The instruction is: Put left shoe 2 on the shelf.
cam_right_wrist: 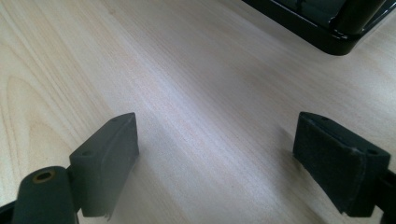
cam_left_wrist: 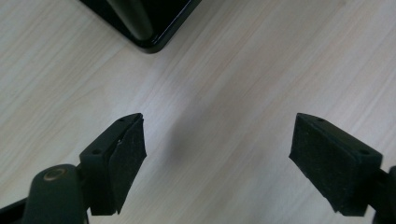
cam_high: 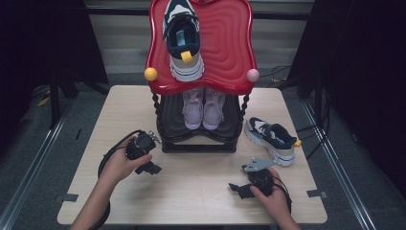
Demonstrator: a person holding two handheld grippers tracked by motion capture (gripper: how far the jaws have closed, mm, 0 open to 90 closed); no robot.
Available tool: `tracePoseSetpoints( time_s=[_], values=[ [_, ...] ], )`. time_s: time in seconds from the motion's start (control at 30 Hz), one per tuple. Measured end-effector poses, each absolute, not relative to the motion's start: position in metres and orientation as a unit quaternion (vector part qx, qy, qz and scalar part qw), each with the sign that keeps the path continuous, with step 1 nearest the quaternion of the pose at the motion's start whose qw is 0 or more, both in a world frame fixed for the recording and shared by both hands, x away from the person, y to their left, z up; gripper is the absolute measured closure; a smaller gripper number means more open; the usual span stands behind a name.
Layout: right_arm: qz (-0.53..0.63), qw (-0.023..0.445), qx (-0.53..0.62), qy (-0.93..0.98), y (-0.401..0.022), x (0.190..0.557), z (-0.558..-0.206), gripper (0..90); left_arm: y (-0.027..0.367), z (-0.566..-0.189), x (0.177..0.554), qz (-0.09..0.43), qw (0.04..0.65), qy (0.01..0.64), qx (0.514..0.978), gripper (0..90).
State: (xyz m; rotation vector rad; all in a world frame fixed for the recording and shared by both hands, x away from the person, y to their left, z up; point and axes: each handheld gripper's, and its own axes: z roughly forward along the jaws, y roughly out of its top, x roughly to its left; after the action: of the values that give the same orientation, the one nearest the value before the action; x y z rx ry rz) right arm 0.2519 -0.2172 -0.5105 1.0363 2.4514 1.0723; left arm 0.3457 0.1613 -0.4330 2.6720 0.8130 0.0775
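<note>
Both claws rest low on the table (cam_high: 201,191), jaws apart and empty: the left claw (cam_high: 149,168) beside the shoe rack (cam_high: 201,139), the right claw (cam_high: 238,188) nearer the loose sneaker (cam_high: 270,139) lying right of the rack. A careless reach could knock the rack or push that sneaker toward the table's edge.

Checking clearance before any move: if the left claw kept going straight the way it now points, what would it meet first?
Most likely the bare table: the left claw looks angled down at the wood, open and empty. The black shoe rack base lies further ahead, off to the side.
</note>
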Motion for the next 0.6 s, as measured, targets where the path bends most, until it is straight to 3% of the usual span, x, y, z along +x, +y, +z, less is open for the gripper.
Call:
tracePoseSetpoints(
  time_s=[0.23, 0.47, 0.6],
  values=[
    [0.370, 0.136, 0.358, 0.846, -0.217, 0.252, -0.510, 13.8, 0.162, -0.460, 0.342, 0.035, 0.208, 0.303, 0.929, 17.9],
    [0.370, 0.136, 0.357, 0.847, -0.217, 0.252, -0.510, 13.8, 0.167, -0.475, 0.336, 0.065, 0.260, 0.322, 0.908, 16.6],
    [0.370, 0.136, 0.357, 0.847, -0.217, 0.252, -0.510, 13.8, 0.168, -0.486, 0.332, 0.094, 0.260, 0.323, 0.905, 16.4]
  ],
)
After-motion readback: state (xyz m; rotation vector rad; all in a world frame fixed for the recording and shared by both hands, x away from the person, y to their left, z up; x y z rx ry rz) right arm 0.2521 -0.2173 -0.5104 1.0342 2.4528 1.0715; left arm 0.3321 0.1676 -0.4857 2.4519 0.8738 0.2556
